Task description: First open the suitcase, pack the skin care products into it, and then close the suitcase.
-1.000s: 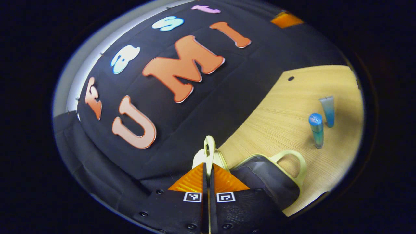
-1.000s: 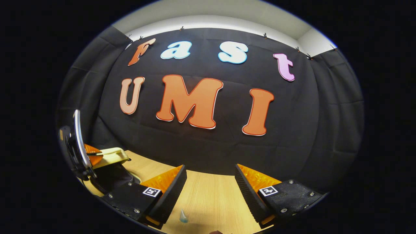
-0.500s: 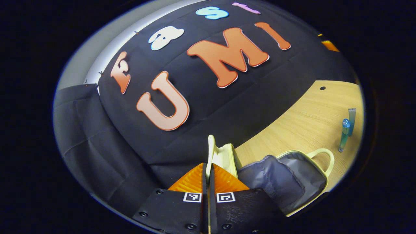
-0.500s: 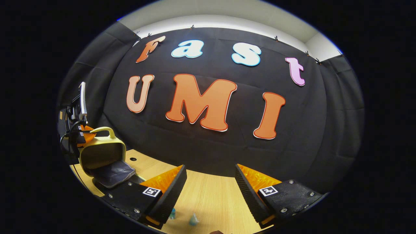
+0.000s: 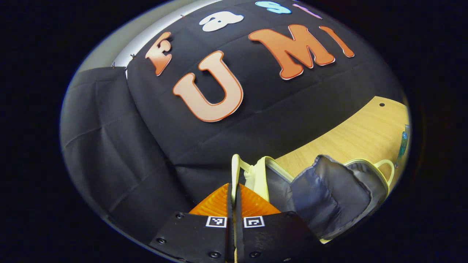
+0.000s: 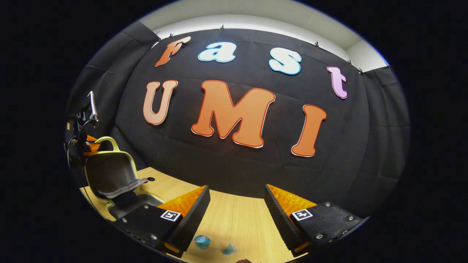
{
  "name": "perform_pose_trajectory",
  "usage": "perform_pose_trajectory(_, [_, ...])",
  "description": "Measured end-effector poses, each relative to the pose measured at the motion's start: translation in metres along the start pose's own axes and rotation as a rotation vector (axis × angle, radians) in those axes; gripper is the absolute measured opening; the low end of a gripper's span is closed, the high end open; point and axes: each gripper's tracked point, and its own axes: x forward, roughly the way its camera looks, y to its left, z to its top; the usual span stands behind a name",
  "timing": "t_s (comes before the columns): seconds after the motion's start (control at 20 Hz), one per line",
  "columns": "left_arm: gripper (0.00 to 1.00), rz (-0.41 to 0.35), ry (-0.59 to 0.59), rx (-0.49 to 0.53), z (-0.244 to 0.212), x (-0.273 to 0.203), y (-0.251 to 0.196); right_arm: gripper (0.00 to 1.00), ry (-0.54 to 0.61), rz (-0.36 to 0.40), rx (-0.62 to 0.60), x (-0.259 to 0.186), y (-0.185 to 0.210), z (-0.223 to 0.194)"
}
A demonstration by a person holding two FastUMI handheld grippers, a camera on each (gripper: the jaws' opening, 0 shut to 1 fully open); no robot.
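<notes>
Holding the suitcase (image 5: 329,193) lid's pale handle (image 5: 236,171), left claw (image 5: 234,191) is clenched on it; right claw (image 6: 237,199) is released. Suitcase sits on the counter (image 6: 234,215), light shell, floppy lining. Two bottles (image 6: 202,241) beside the suitcase look small, slick; grip mid-body.

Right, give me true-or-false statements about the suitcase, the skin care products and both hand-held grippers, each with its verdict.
1. The pale yellow suitcase is open. True.
2. The left hand-held gripper is wide open. False: it is shut on the suitcase lid handle.
3. The right hand-held gripper grips a bottle. False: it is open and holds nothing.
4. The blue skin care products stand on the wooden table. True.
</notes>
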Motion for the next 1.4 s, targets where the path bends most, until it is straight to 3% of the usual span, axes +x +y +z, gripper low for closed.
perform_pose_trajectory(0.4, [0.02,0.013,0.136,-0.008,-0.089,0.048,0.044,0.94,0.057,0.019,0.024,0.0,0.035,-0.006])
perform_pose_trajectory(0.95, [0.03,-0.018,0.312,-0.089,-0.201,0.075,0.033,0.94,0.11,-0.024,0.126,-0.005,0.028,-0.015])
perform_pose_trajectory(1.05, [0.15,0.043,0.333,-0.044,-0.209,0.074,0.047,0.94,0.115,-0.028,0.149,-0.006,0.026,-0.017])
perform_pose_trajectory(1.1, [0.13,0.027,0.326,-0.059,-0.208,0.071,0.046,0.94,0.12,-0.03,0.165,-0.007,0.025,-0.02])
perform_pose_trajectory(1.15, [0.22,0.016,0.315,-0.074,-0.205,0.07,0.043,0.94,0.127,-0.036,0.174,-0.008,0.024,-0.024])
perform_pose_trajectory(1.2, [0.43,0.009,0.308,-0.089,-0.202,0.068,0.036,0.94,0.133,-0.042,0.176,-0.008,0.022,-0.026])
perform_pose_trajectory(1.25, [0.4,0.011,0.298,-0.095,-0.196,0.065,0.033,0.94,0.135,-0.047,0.177,-0.009,0.02,-0.028])
perform_pose_trajectory(1.4, [0.75,-0.015,0.265,-0.139,-0.182,0.057,0.019,0.94,0.139,-0.055,0.179,-0.013,0.016,-0.034])
